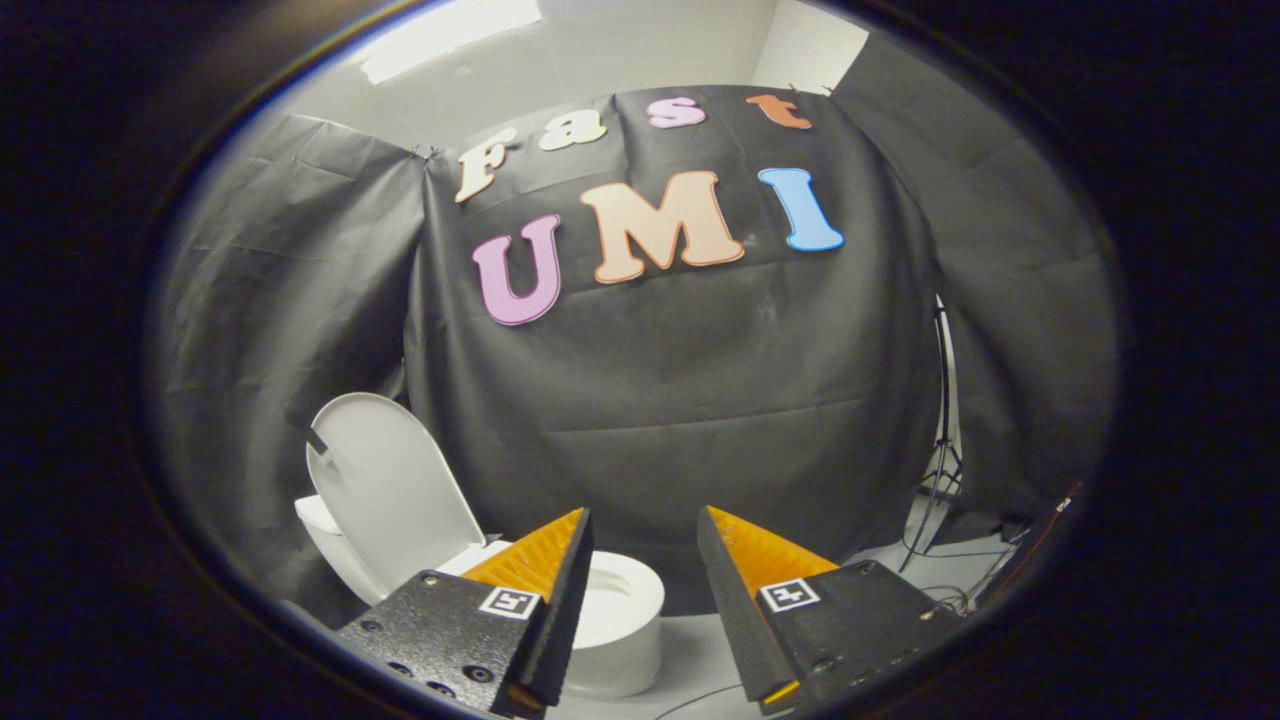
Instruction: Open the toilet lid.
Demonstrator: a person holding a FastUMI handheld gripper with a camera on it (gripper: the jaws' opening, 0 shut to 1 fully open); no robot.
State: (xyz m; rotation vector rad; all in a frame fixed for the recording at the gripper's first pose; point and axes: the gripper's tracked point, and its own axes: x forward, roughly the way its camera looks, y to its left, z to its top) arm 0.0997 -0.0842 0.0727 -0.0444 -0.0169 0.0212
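Step in hand: The toilet lid (390,490) stood already upright, leaning back toward the black cloth wall, so the opening itself looked finished. I judged this moment to be the end of the task, with the tool drawn away from the toilet.

Toilet lid position: It was beyond the left finger, raised above the white toilet bowl (625,610). The open seat ring was visible between and just beyond the two fingers.

Hand-held gripper: The hand-held gripper (645,530) had its fingers spread wide apart. Nothing was between them, and they touched neither the lid nor the bowl.

Distance to the toilet: The fingers were apart from the lid, with free air between them and the bowl.

Next move: Little seemed to remain. If anything, the person would only need to check that the lid rests stable against the back and does not fall forward, and to hold the tool away from it.

Surroundings: A light stand (945,420) with cables stood on the floor (700,650) beyond the right finger, near the cloth wall.
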